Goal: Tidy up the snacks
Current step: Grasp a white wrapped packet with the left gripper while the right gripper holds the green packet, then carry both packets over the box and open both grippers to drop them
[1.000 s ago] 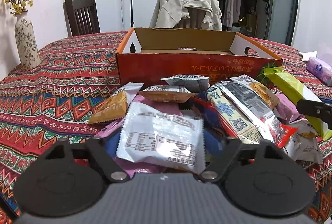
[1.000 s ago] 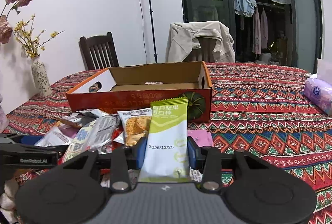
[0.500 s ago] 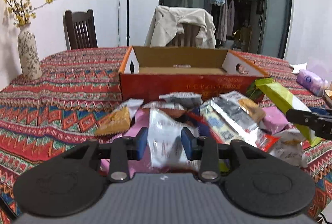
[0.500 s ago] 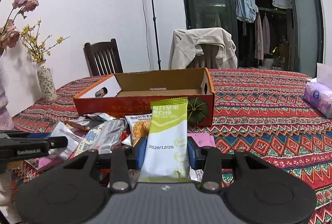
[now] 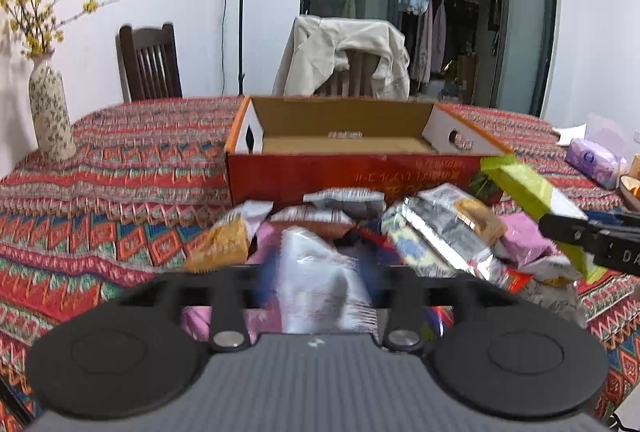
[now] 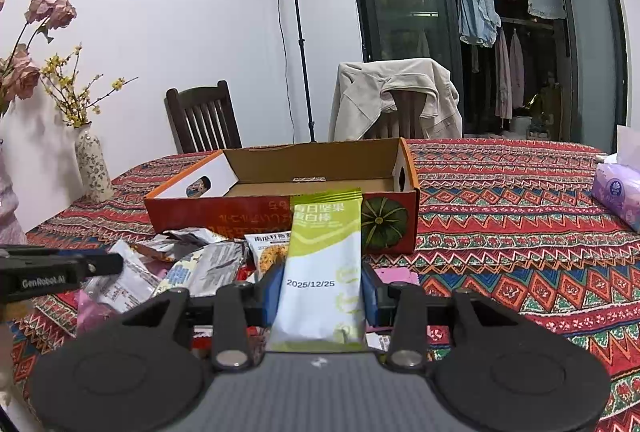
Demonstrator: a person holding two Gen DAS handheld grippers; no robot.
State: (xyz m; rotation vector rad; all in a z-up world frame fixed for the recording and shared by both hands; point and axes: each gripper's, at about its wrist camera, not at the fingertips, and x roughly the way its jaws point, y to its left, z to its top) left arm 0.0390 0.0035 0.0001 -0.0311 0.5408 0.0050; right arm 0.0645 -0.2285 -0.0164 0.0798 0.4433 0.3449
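Patterned woven tablecloth (image 6: 520, 199), open cardboard box (image 6: 320, 167) mid-frame. Right gripper (image 6: 320, 290) pinches a smooth green-and-white snack bar (image 6: 322, 272), upright. Left gripper (image 5: 316, 272), jaws opening, straddles a crinkly white packet (image 5: 320, 284) atop the snack pile (image 5: 440, 232), lower centre.

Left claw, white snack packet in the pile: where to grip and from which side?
Grip the white snack packet across its narrow width, near its close end, coming in from the front. It stands crumpled and loose between the opening left claw pads, atop other wrappers, so a higher pinch would likely slip.

Open orange box (image 6: 280, 209), empty, snack packets (image 5: 436, 232) heaped before it, perhaps touching
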